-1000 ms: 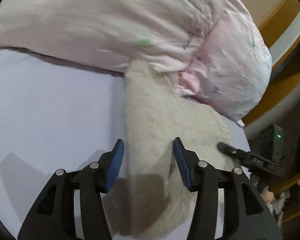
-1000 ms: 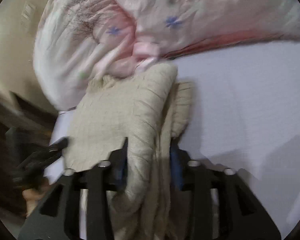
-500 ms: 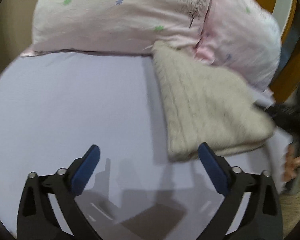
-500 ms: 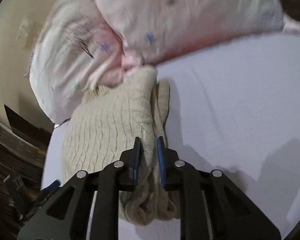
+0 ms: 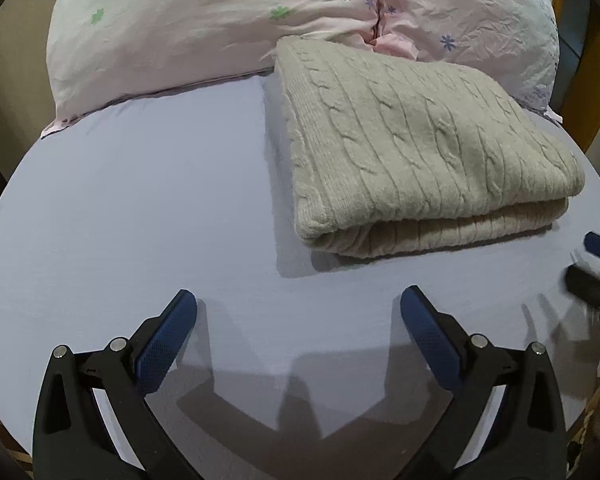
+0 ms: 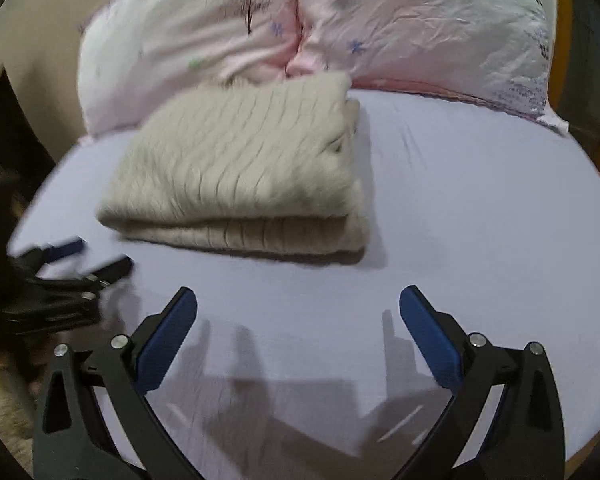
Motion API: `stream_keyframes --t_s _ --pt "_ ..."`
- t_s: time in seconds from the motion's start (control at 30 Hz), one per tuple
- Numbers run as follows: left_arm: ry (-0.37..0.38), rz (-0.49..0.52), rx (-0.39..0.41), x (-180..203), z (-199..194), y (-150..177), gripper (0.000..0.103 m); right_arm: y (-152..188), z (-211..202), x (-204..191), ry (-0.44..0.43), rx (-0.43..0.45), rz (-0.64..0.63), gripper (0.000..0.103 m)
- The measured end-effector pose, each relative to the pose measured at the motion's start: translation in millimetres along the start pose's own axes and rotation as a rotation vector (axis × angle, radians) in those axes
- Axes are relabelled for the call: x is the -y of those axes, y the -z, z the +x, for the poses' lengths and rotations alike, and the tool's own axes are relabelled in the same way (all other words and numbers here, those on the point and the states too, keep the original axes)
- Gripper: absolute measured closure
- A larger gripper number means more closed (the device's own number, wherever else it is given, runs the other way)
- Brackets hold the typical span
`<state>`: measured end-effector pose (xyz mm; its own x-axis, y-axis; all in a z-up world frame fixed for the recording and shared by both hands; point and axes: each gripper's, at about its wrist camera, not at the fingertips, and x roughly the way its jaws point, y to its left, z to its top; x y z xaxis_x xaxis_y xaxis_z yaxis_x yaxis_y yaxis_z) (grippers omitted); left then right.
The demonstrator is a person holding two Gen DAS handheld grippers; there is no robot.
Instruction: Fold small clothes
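A beige cable-knit sweater lies folded in a neat rectangle on the lilac bed sheet, its far edge against the pink pillows. It also shows in the right wrist view, blurred. My left gripper is open and empty, hovering over the sheet short of the sweater's near edge. My right gripper is open and empty, also back from the sweater. Each gripper shows at the edge of the other's view: the right one, the left one.
Two pink flowered pillows lie along the head of the bed behind the sweater, also in the right wrist view. A wooden bed frame rises at the right. The sheet's edge curves close below both grippers.
The right gripper let go of the sweater and opened wide. Both grippers pulled back from it; the sweater now lies folded and free on the sheet.
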<state>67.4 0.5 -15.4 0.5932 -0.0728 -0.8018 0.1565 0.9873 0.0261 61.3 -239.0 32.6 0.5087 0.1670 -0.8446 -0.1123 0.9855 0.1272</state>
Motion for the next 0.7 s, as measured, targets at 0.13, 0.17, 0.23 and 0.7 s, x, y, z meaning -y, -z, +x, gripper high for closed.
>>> stream_keyframes --t_s 0.13,0.17,0.23,0.7 --pt "-0.003 0.002 0.014 1.1 -0.8 1.6 0.001 0.0 22.0 -15.3 0.064 -0.047 -0.025 0.002" --pt "-0.004 0.002 0.015 1.1 -0.8 1.6 0.001 1.0 25.8 -18.0 0.110 -0.040 -0.040 0.002" --pt "-0.005 0.000 0.016 1.2 -0.7 1.5 0.001 5.7 27.2 -19.8 0.115 -0.037 -0.034 0.002" --pt "-0.006 0.001 0.017 0.8 0.1 1.7 0.001 8.7 25.5 -20.1 0.123 -0.026 -0.014 0.002"
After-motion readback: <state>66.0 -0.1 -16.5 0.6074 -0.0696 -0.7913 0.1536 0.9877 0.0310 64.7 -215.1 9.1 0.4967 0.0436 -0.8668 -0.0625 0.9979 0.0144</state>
